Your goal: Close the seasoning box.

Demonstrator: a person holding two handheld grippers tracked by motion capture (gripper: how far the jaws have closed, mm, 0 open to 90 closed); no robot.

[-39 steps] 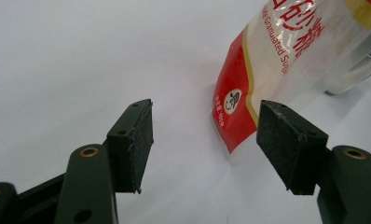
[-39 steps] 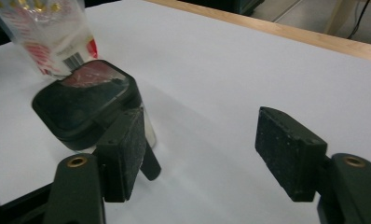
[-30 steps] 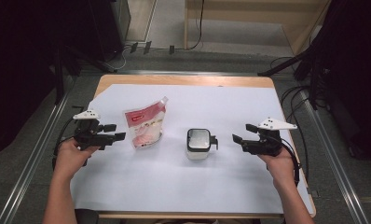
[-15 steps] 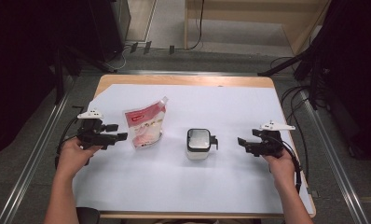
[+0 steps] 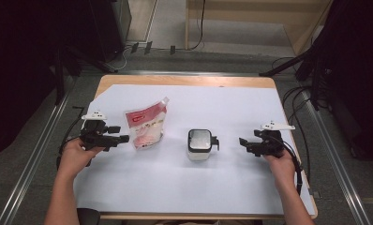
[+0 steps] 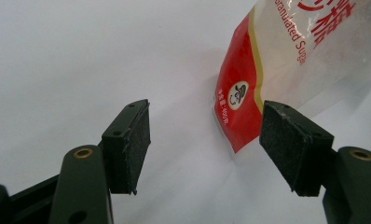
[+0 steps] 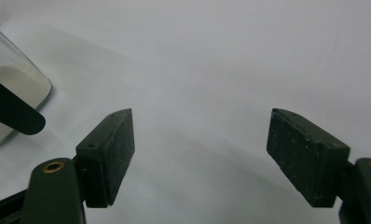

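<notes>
The left gripper (image 5: 124, 138), jaws apart and just opening wider with nothing between them, sits left of centre just beside the red-and-clear plastic sugar pouch (image 5: 145, 125) on the white tabletop (image 5: 231, 112), while the right gripper (image 5: 241, 142), jaws apart and empty, is near the clear lidded glass jar (image 5: 199, 143) at centre.

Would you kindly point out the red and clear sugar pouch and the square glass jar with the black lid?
red and clear sugar pouch (image 5: 146, 126), high view, middle of its front face.
square glass jar with the black lid (image 5: 199, 140), high view, centre of its lid.
</notes>
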